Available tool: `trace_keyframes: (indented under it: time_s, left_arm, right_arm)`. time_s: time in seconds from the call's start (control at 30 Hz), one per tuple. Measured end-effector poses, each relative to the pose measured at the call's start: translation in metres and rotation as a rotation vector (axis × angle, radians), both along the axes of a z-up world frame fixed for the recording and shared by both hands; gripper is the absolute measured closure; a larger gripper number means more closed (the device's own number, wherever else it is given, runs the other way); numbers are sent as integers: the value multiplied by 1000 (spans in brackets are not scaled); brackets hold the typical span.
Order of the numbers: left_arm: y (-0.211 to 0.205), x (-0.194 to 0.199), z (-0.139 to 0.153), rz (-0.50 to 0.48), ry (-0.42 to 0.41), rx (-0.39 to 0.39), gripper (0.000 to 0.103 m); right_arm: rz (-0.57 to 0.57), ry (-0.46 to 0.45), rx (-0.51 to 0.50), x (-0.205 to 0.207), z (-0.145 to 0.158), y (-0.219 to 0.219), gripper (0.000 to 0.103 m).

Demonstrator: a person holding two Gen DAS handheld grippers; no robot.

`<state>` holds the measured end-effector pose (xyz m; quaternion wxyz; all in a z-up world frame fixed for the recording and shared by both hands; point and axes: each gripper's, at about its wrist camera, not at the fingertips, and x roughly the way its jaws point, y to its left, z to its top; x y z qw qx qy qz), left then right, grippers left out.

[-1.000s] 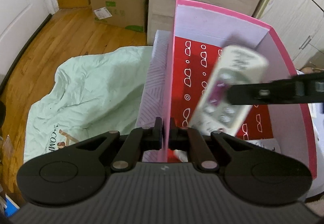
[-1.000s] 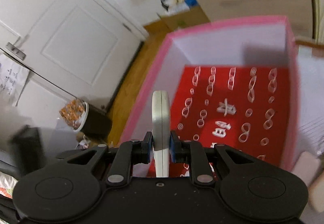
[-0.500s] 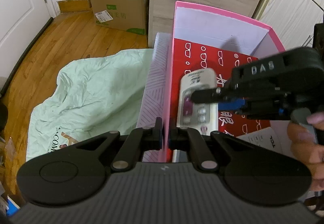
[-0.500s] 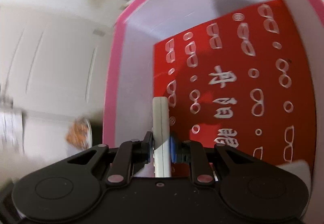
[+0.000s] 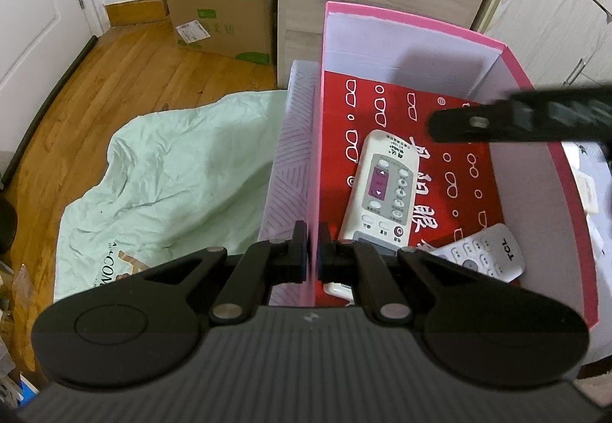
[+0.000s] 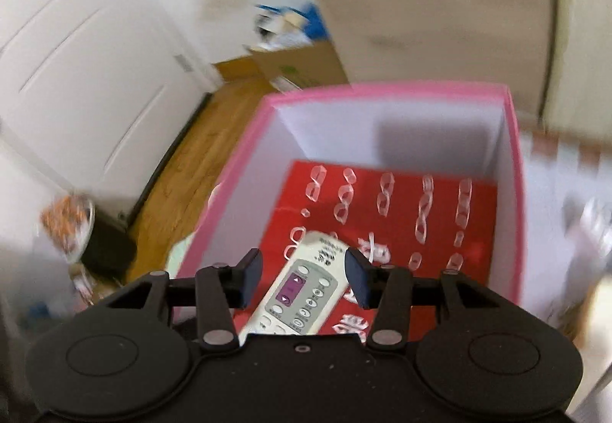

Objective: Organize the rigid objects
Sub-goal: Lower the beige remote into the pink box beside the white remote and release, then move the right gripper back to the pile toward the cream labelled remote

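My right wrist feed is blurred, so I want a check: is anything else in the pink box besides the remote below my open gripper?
Observer: Yes. A white TCL remote lies at the near right corner, beside the grey-faced remote.
Operator: What is the left gripper doing?
Observer: The left gripper is shut on the left wall of the pink box.
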<state>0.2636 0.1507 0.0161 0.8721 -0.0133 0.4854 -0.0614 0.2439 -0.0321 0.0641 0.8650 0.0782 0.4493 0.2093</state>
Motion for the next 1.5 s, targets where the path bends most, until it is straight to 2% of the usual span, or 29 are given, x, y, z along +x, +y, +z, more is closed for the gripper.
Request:
trace_keyframes:
  time_s: [0.07, 0.2, 0.23, 0.33, 0.4, 0.5, 0.63, 0.8, 0.93, 1.03, 1.13, 1.3, 1.37, 1.4, 1.5]
  left_arm:
    - [0, -1, 0, -2, 0, 2, 99]
    - [-1, -1, -3, -10, 5, 8, 99]
    - [-1, -1, -3, -10, 6, 8, 99]
    - [-2, -1, -3, -10, 9, 14, 99]
    - [-5, -1, -3, -9, 9, 25, 99]
    - [-9, -2, -4, -12, 1, 45, 98]
    - [-11, -5, -5, -20, -2, 62, 97]
    - [-11, -5, -5, -20, -3, 65, 97]
    - [-10, -4, -6, -20, -1, 68, 97]
    - [-10, -4, -6, -18, -1, 67, 97]
    - [-10, -4, -6, -19, -2, 71, 97]
    - [-12, -4, -8, -21, -2, 74, 97]
    - [-12, -4, -8, -21, -2, 75, 97]
    - [-12, -4, -8, -20, -2, 76, 97]
    - [-14, -4, -8, -18, -2, 79, 97]
  right_arm:
    - [79, -15, -71, -11, 11, -5, 49]
    - [182, -53, -74, -43, 32, -20, 49]
    - [195, -76, -90, -52, 38, -23, 49]
    - [210, -163, -117, -75, 47, -43, 38]
    - [187, -185, -110, -84, 54, -61, 37]
    - [120, -137, -33, -85, 53, -94, 37]
    - [12, 8, 60, -74, 29, -133, 37]
    - [-91, 79, 68, -62, 5, -169, 37]
    - [-143, 98, -4, -58, -16, -186, 37]
    - [-190, 137, 1, -51, -34, -198, 37]
    - [-200, 31, -120, -49, -38, -199, 37]
    - [-70, -167, -295, -59, -54, -183, 36]
    - [-34, -165, -322, -59, -64, -177, 37]
    - [-31, -163, -315, -59, -68, -176, 34]
    - [-50, -204, -323, -58, -70, -173, 35]
